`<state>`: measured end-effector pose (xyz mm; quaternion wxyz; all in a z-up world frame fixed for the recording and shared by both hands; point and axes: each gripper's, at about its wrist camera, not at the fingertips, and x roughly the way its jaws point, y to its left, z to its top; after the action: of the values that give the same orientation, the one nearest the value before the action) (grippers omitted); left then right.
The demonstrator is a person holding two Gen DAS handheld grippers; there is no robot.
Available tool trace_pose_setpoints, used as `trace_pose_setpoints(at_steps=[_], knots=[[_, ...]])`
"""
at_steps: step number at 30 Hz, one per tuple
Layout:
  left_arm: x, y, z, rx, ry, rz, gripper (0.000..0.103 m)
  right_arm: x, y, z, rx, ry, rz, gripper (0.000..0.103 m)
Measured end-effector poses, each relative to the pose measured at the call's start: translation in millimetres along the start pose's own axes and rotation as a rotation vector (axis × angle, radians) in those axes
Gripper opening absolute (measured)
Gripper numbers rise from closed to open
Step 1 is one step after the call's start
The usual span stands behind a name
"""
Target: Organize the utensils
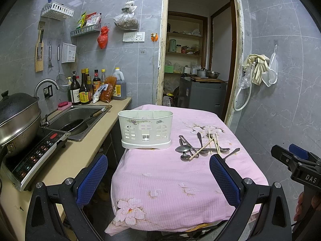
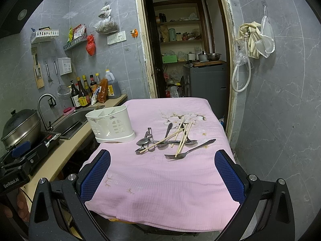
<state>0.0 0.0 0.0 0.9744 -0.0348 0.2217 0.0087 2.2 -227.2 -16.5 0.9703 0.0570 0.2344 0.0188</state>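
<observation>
A white plastic utensil holder (image 1: 144, 129) (image 2: 111, 125) with compartments stands at the left side of a table covered in a pink flowered cloth (image 1: 164, 182) (image 2: 160, 180). To its right lies a loose pile of metal spoons (image 1: 185, 149) (image 2: 143, 141), a fork (image 2: 181, 154) and wooden chopsticks (image 1: 208, 143) (image 2: 181, 138). My left gripper (image 1: 158, 177) is open and empty, above the near part of the table. My right gripper (image 2: 162, 177) is open and empty, near the table's front edge, short of the pile. It also shows in the left wrist view (image 1: 297, 160).
A kitchen counter (image 1: 84, 148) runs along the left with a sink (image 1: 80, 118), an induction cooker (image 1: 38, 154) with a lidded pot (image 1: 18, 118), and sauce bottles (image 1: 94, 88). An open doorway (image 1: 198, 60) lies behind the table. A tiled wall stands on the right.
</observation>
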Motion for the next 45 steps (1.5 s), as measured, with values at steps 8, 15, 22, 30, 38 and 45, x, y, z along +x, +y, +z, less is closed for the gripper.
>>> trace_pose_setpoints(at_steps=[8, 15, 22, 30, 38, 45], knots=[[0, 0, 0, 0.0, 0.001, 0.001, 0.102, 1, 0, 1, -0.001, 0.002, 0.0, 0.102], [1, 1, 0, 0.001, 0.005, -0.001, 0.102, 3, 2, 1, 0.004, 0.005, -0.005, 0.102], [15, 5, -4, 0.006, 0.013, -0.017, 0.102, 9, 6, -2, 0.019, -0.002, -0.025, 0.102], [29, 10, 12, 0.031, -0.007, -0.062, 0.102, 8, 14, 11, 0.036, -0.055, -0.06, 0.102], [56, 12, 39, 0.055, -0.071, -0.155, 0.102, 9, 19, 35, 0.069, -0.126, -0.13, 0.102], [81, 1, 68, 0.083, -0.121, -0.24, 0.102, 9, 14, 56, 0.069, -0.168, -0.173, 0.102]])
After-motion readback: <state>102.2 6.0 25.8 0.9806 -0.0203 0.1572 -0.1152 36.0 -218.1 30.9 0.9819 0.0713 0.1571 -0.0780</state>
